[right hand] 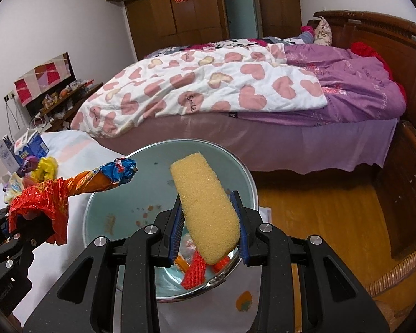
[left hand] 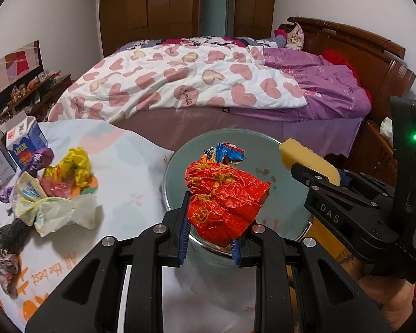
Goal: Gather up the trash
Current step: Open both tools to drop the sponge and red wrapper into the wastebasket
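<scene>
Readable text, left to right. In the left wrist view the cloth-covered table [left hand: 130,166] carries the inverted print "All the best" near the left gripper's left arm. The blue and white carton [left hand: 27,141], far left of the left gripper [left hand: 210,229], shows a label too small to read with certainty. On the bed beyond both grippers, the heart-patterned quilt [left hand: 180,83] bears the word "Smile". The body of the right gripper [left hand: 313,166], seen at the right of that view, is marked "DAS".

Left gripper: the jaws stand narrowly apart and are clamped on a crumpled red and orange foil wrapper [left hand: 224,197]. The wrapper's twisted far end, blue and crinkled, extends beyond the fingertips over the metal bowl [left hand: 291,227]. A pile of loose wrappers [left hand: 66,183], yellow, pink and pale plastic, lies on the table well to the left of this gripper.

Right gripper [right hand: 210,230]: the jaws stand narrowly apart and are clamped on a yellow sponge [right hand: 205,208], which projects upward and forward past the fingertips. The sponge hangs above the metal bowl [right hand: 235,172]. Red netting [right hand: 194,272] and other scraps lie in the bowl directly below the fingertips.
</scene>
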Available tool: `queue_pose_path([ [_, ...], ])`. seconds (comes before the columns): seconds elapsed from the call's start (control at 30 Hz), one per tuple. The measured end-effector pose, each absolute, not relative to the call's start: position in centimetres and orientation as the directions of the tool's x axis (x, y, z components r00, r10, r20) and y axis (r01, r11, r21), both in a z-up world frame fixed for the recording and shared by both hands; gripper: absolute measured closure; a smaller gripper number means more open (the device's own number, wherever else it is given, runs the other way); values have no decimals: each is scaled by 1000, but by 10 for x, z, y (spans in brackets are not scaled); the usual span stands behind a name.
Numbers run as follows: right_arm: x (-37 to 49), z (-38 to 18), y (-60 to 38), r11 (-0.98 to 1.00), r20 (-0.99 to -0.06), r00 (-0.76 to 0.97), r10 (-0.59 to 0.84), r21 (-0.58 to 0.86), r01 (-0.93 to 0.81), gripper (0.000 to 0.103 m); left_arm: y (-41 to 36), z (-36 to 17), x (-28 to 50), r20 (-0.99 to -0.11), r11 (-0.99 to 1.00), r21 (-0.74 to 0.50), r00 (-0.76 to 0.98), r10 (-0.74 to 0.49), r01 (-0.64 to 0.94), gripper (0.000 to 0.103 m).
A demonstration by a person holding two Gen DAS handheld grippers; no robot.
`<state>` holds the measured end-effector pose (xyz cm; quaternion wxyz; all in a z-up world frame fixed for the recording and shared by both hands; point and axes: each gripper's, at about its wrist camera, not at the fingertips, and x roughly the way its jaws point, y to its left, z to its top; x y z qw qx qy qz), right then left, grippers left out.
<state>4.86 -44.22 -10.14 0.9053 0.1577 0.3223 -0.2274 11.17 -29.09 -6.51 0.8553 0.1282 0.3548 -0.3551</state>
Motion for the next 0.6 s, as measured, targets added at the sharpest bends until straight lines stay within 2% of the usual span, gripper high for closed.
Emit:
queue_pose_path([
  [0.23, 58, -114, -447, 847, -681, 668, -300, 132, 516, 69, -303, -82, 118, -732, 714, -31, 471, -493, 700, 79],
  [0.33, 63, -119, -448, 848, -692, 661, -290, 134, 512, 65, -304, -87, 120, -743, 715, -33, 461, -485, 699, 76],
  [0.47, 64, -121, -449, 847, -695, 661, -283, 141, 512, 60, -304, -89, 123, -751, 717, -35, 455, -478, 697, 70],
  [0.6, 61, -118, -452, 838, -685, 668, -291, 154, 523, 52, -302, -88, 123, -748, 721, -26, 465, -474, 692, 54],
])
